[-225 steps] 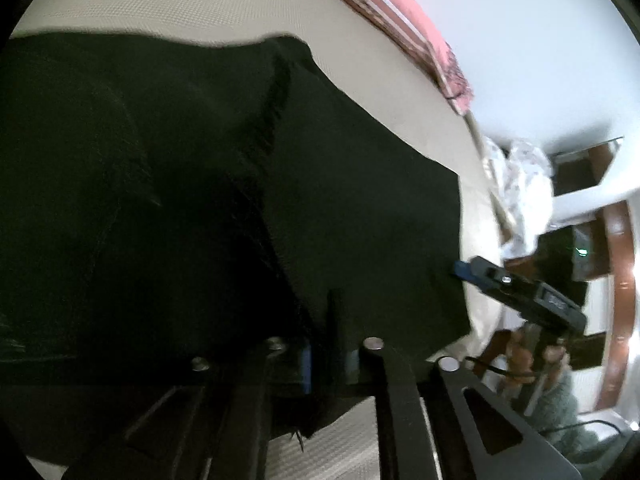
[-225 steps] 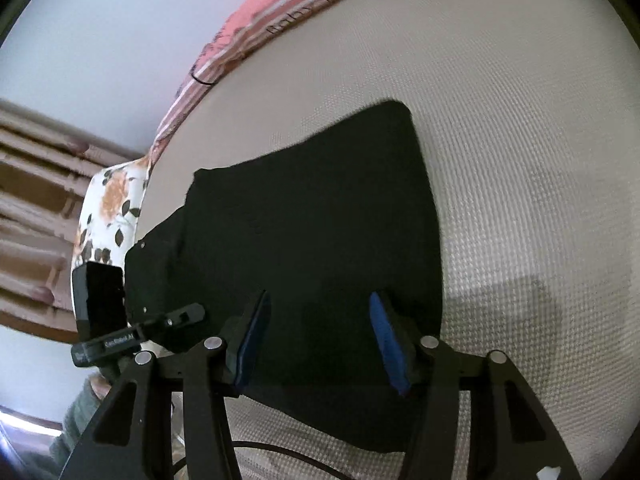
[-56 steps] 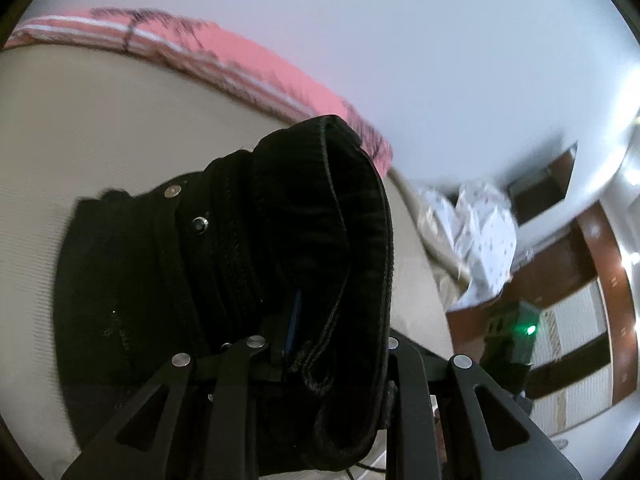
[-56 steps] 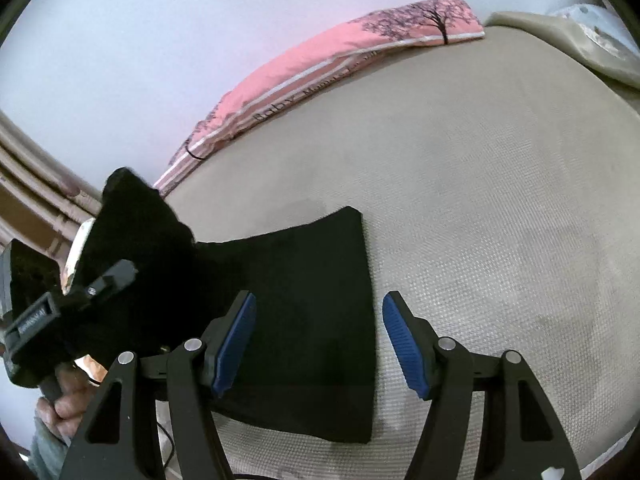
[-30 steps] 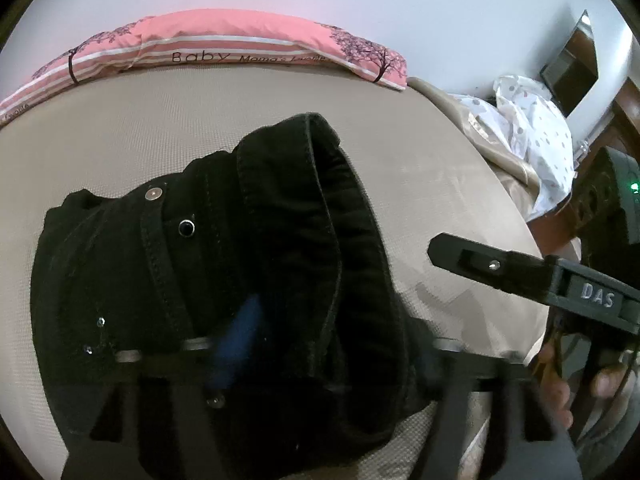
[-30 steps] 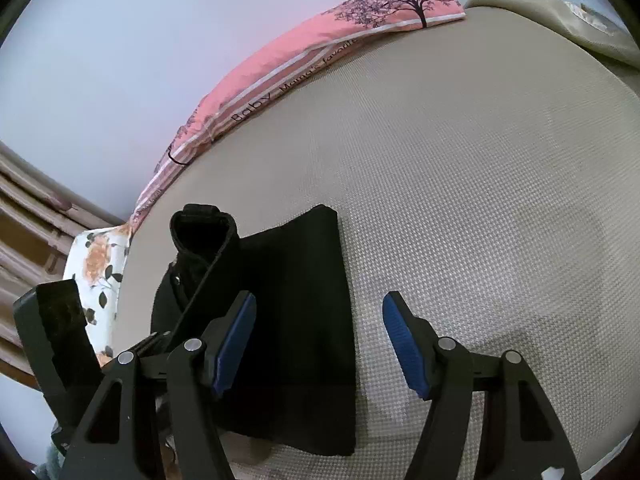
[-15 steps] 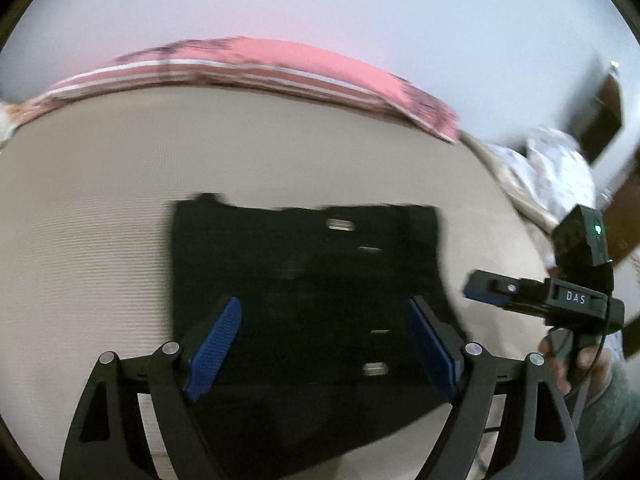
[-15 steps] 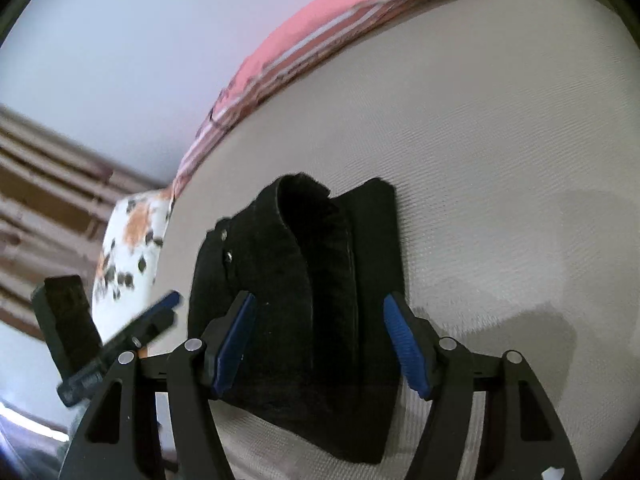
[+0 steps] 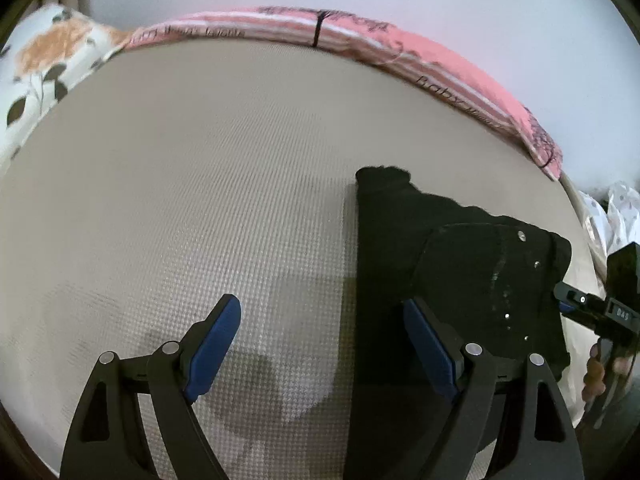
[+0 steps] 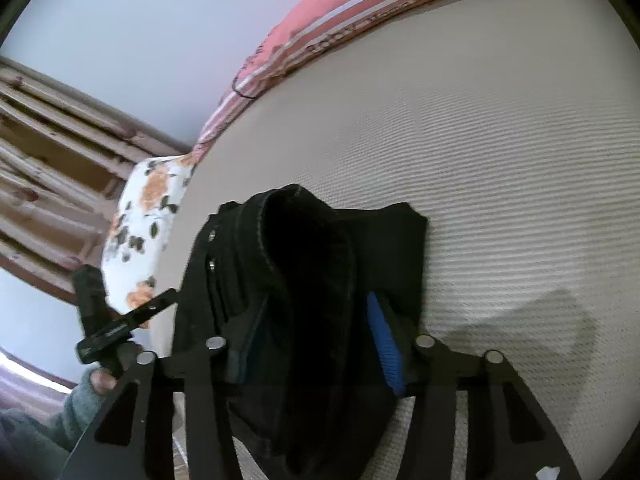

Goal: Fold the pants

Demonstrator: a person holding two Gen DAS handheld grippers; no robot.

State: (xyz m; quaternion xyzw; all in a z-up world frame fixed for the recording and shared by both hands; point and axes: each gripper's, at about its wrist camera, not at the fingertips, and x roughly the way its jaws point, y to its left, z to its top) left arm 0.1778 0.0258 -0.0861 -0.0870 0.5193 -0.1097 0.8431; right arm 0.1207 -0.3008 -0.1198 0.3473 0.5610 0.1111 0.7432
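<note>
The black pants point(image 9: 460, 280) lie folded into a compact bundle on the beige mattress point(image 9: 180, 200), at the right in the left wrist view. My left gripper point(image 9: 320, 340) is open and empty, hovering just left of the bundle's edge. In the right wrist view the pants point(image 10: 312, 280) bulge up between my fingers, waistband and rivets showing. My right gripper point(image 10: 316, 340) is shut on the bundle's thick folded edge. The left gripper also shows in the right wrist view point(image 10: 120, 320), and the right gripper in the left wrist view point(image 9: 596, 312).
A pink striped bolster point(image 9: 360, 44) runs along the far edge of the mattress by the white wall. A floral pillow point(image 9: 44, 64) lies at the far left corner. White bedding point(image 9: 616, 216) is heaped off the right side. Wooden slats point(image 10: 48, 152) stand beyond the pillow.
My left gripper let go of the pants, opened and drew away to the left. My right gripper moved in and closed on the folded bundle.
</note>
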